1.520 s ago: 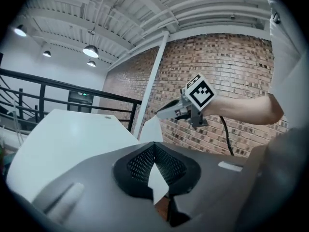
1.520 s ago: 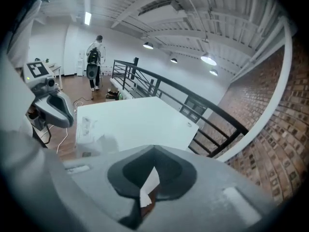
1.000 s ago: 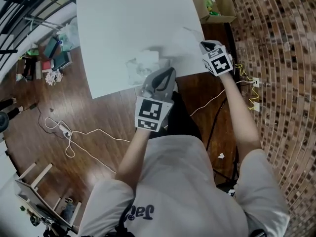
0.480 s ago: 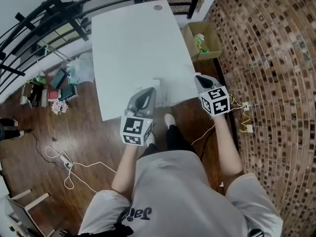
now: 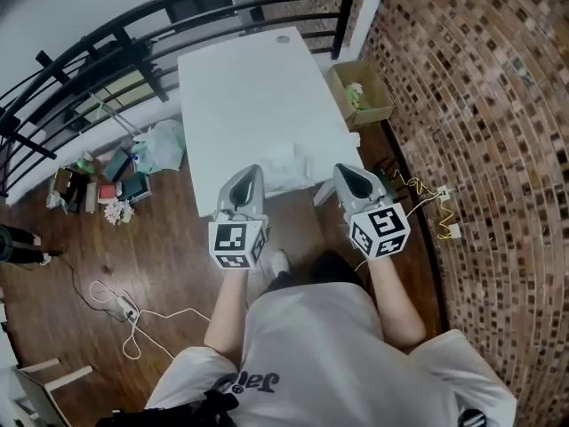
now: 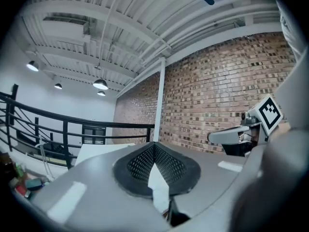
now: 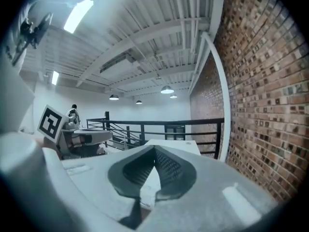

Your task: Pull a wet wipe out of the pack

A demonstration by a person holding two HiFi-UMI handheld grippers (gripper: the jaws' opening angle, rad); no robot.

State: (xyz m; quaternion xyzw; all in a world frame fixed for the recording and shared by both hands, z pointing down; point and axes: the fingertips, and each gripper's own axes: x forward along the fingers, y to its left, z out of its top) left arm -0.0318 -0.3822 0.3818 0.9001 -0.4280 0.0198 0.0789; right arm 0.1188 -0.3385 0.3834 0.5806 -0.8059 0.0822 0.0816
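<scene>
Left hand-held gripper [image 5: 251,173]: jaws closed tip to tip, nothing gripped. Right hand-held gripper [image 5: 343,173]: likewise closed and empty. Wet wipe pack [image 5: 283,164] lies on the bench [image 5: 249,87], ahead of and below both, between them, untouched.

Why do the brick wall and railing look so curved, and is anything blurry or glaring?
Head view: the wide lens bows the brick wall and railing, and the white table looks washed out. Left gripper view: dark rounded corners. Right gripper view: the ceiling strip light flares.
</scene>
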